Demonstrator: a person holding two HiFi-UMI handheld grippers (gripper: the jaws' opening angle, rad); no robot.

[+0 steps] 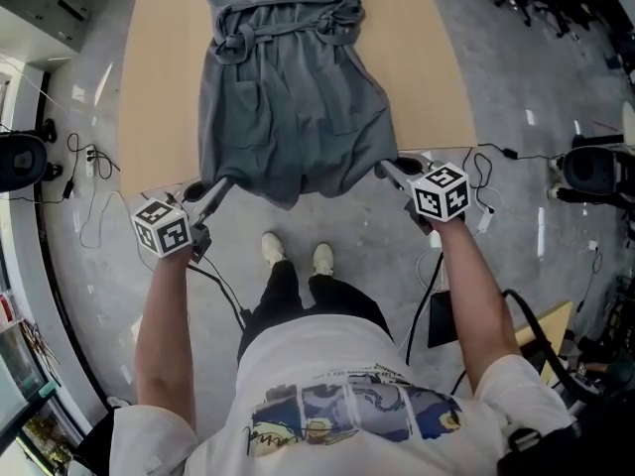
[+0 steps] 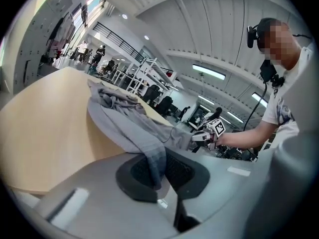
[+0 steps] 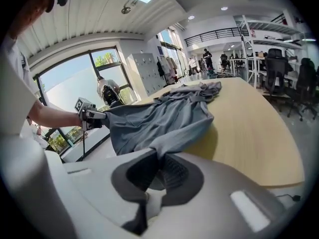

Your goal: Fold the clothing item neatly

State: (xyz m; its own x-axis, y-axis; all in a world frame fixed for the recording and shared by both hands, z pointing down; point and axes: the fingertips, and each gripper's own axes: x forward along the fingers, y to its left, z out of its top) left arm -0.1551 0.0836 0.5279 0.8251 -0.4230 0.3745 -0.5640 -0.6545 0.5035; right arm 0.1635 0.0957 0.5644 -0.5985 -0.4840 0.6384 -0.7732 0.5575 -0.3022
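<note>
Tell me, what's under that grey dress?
The pale wooden table lies under the grey belted dress; whatever sits beneath the cloth is covered. Its hem, pinched by left claw and right claw, hangs past the edge.

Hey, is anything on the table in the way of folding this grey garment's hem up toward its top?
Nothing visible is. The left gripper and right gripper are each shut on a lower corner of the grey garment, and only that garment lies on the table.

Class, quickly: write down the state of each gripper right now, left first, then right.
Left gripper: closed on one lower corner of the grey garment.
Right gripper: closed on the grey garment's other lower corner.
</note>
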